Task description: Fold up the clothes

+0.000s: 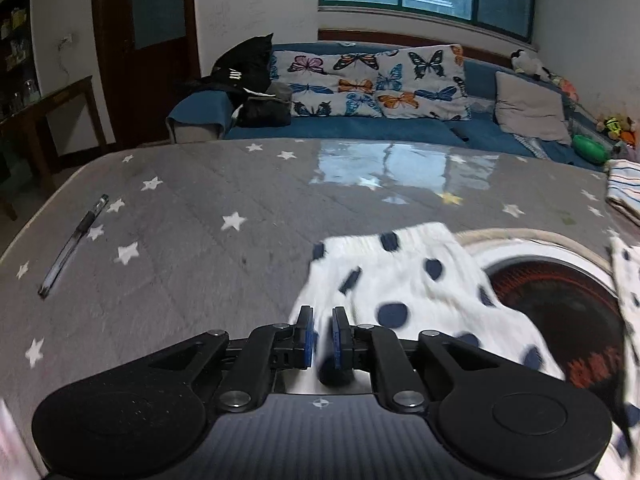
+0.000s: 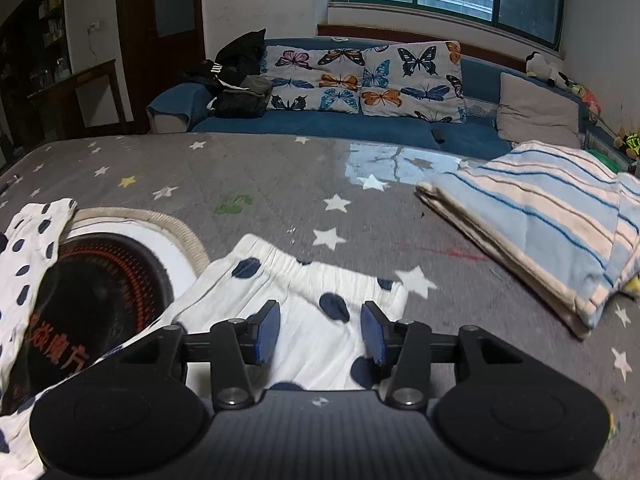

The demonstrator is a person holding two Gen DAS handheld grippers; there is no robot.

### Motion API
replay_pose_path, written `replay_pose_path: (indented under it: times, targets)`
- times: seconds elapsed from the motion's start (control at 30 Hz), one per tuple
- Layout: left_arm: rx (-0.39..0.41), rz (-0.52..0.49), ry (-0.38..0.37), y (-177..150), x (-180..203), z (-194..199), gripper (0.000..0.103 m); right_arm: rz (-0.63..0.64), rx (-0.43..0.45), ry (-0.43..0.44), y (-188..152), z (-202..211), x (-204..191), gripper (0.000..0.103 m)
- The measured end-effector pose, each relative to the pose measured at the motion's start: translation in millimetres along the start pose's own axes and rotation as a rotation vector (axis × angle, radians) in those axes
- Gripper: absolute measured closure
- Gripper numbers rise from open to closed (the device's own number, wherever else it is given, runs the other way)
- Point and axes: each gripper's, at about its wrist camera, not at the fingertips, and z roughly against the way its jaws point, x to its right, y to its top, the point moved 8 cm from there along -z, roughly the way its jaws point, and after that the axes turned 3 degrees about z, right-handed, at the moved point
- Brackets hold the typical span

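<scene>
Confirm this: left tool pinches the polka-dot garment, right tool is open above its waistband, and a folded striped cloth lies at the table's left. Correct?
One error: the folded striped cloth lies at the table's right, per the right wrist view. The left tool does pinch the polka-dot garment, and the right tool is open above its waistband.

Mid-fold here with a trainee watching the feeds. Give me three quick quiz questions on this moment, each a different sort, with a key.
1. True or false: the left gripper has its jaws nearly closed on the polka-dot garment.
2. Multiple choice: the right gripper is A) shut on a pen, B) open over the garment's elastic waistband end, C) gripping the striped cloth.
3. Fill in: to the right of the garment on the star-patterned table cover lies a folded ____ cloth.

Key: 1 true; 2 B; 3 striped. The pen lies untouched at the far left.
</scene>
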Motion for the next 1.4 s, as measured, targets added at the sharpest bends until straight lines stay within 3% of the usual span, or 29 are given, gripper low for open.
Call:
replay_pose_path:
  times: [0.37, 0.67, 0.8, 0.97, 1.17, 1.4]
  targets:
    - [0.034, -0.071, 0.076, 30.7, -4.9, -38.6, 0.089, -0.004, 0.010, -0.012, 25.7, -30.6, 11.0, 0.056]
    - [0.038, -0.048, 0.098, 46.3, -8.2, -52.9, 0.088, 0.015, 0.009, -0.001, 43.7, -45.7, 12.9, 0.055]
    - [0.044, -0.065, 0.112, 38.6, -4.1, -33.0, 0.075, 0.043, 0.015, 0.009, 42.9, -24.3, 5.5, 0.051]
    - [0.049, -0.060, 0.043, 21.8, 11.8, 7.7, 0.072, 0.068, 0.019, 0.055, 33.1, 14.0, -10.1, 0.050]
    - [0.034, -0.132, -0.038, -18.8, 44.6, 60.4, 0.060, 0.100, 0.003, 0.134, 0.4, 63.7, -40.5, 0.049]
    - [0.030, -0.177, -0.131, -71.0, 73.0, 116.0, 0.056, 0.160, -0.016, 0.240, -57.2, 124.5, -86.4, 0.048]
